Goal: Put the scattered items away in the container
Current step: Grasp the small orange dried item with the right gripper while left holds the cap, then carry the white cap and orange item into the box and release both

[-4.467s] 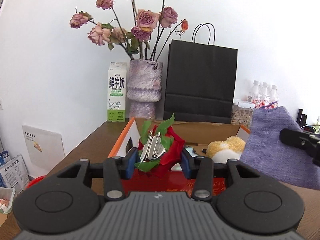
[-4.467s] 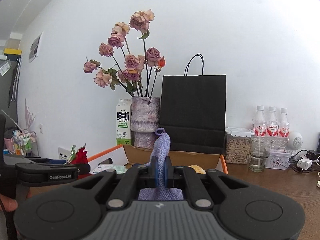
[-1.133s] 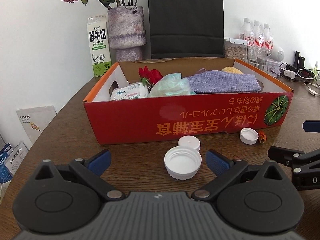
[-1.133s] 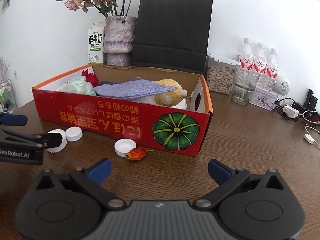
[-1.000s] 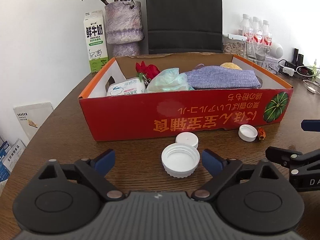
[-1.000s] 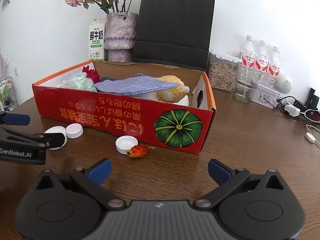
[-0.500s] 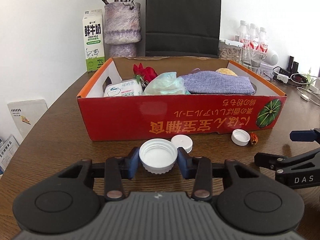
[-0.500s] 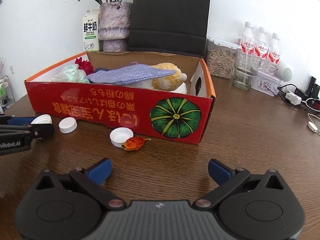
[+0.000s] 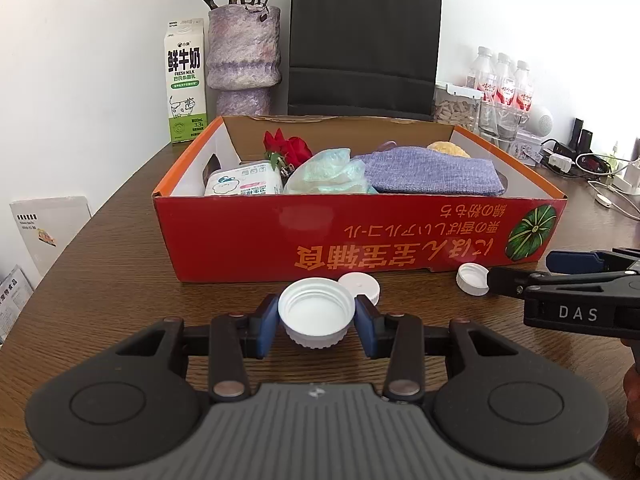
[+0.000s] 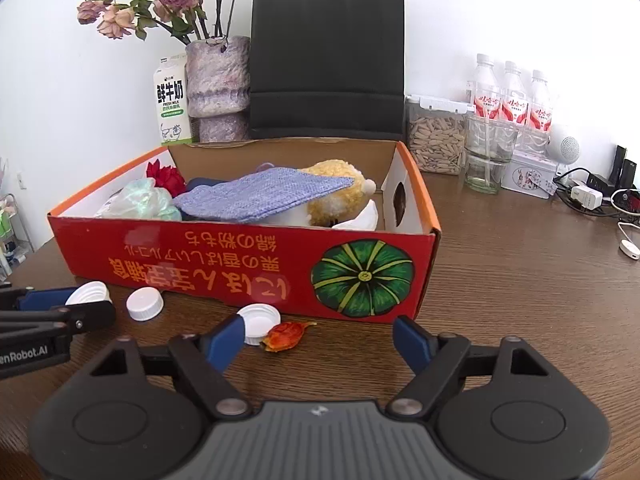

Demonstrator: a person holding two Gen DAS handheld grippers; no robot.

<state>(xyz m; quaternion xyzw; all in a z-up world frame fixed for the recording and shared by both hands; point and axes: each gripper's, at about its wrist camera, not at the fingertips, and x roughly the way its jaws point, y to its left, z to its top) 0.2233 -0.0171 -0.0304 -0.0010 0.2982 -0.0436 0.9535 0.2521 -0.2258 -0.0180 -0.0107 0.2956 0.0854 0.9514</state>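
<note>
Left tool (image 9: pixel 316 322) pinching one of three white caps (image 9: pixel 317 312); right tool (image 10: pixel 320 340) spread.

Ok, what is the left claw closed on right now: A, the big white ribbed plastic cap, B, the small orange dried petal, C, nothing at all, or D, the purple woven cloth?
A: the left claw has its two blue pads pressed against opposite sides of the big white ribbed plastic cap, just in front of the red cardboard box.
</note>
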